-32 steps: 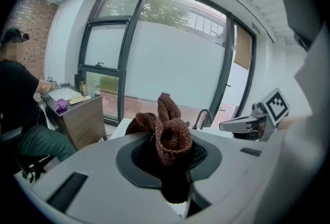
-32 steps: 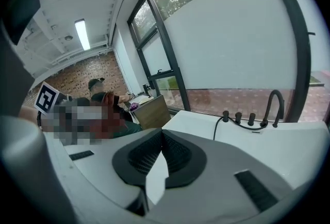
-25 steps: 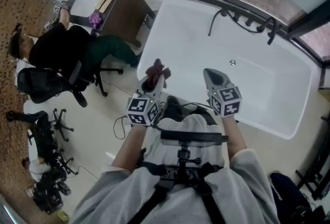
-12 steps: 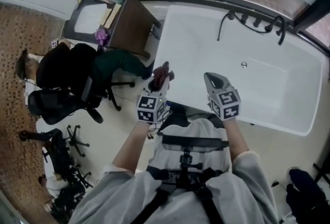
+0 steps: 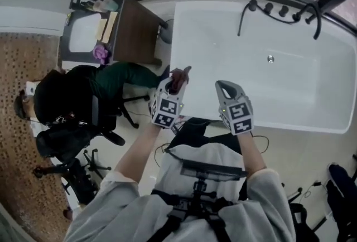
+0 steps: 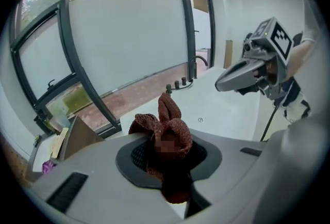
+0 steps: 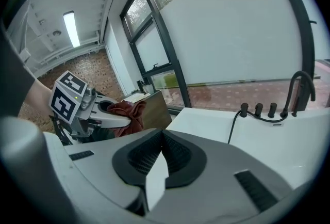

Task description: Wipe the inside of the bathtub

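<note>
The white bathtub [image 5: 240,40] lies ahead of me, and its near rim [image 5: 290,121] runs just past both grippers. My left gripper [image 5: 177,81] is shut on a bunched reddish-brown cloth [image 5: 179,76] at the tub's near left corner. In the left gripper view the cloth [image 6: 166,132] bulges up from between the jaws. My right gripper [image 5: 223,86] hovers beside it over the near rim, with its jaws together and nothing held. From the right gripper view, the left gripper [image 7: 119,121] and the cloth [image 7: 129,110] show at the left.
A dark faucet [image 5: 312,13] with knobs and a hose sits on the tub's far edge, and a drain [image 5: 270,58] shows in the tub floor. A brown cabinet [image 5: 134,26] stands left of the tub. A seated person [image 5: 83,90] on an office chair is close at the left. Cables trail on the floor.
The head view has swung, so the tub now sits squarely ahead. Both grippers have kept their spacing near the tub's near rim, and the cloth has stayed in the left gripper.
</note>
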The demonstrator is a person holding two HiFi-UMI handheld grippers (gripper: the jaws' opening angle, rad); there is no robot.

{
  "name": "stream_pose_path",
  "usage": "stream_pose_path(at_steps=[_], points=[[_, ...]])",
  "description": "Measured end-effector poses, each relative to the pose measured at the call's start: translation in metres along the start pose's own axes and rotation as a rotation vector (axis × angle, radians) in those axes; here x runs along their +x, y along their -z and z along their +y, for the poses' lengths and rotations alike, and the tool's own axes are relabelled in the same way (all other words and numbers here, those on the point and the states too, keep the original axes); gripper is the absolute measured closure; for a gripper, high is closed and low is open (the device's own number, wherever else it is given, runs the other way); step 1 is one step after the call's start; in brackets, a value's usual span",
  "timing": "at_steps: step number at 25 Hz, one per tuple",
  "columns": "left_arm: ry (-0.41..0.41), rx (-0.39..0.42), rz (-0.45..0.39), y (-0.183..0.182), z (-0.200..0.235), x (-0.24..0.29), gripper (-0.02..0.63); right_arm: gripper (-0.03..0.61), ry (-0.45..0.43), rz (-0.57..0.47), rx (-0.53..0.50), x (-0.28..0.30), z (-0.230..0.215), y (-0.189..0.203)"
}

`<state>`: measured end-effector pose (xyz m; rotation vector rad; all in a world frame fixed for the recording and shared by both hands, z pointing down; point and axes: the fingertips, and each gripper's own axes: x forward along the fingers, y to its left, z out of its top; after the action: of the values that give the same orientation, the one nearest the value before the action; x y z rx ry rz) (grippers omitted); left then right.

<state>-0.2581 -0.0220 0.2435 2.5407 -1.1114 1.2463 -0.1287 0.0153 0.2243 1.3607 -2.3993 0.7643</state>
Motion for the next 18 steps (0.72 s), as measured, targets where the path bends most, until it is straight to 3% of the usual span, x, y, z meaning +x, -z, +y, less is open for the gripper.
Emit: stream_pose_path(at_steps=[5,14,18], points=[[0.029,0.136,0.076,0.031,0.025,0.057,0.528,0.569,0.019,0.04,0.025,0.049,-0.001,0.02],[0.034,0.544,0.257,0.081,0.063,0.172,0.528,0.569,-0.042,0.038,0.068,0.15,-0.039,0.076],[0.025,0.663,0.313,0.098,0.081,0.222,0.528,0.569,-0.065,0.019,0.068,0.192,-0.053,0.097]])
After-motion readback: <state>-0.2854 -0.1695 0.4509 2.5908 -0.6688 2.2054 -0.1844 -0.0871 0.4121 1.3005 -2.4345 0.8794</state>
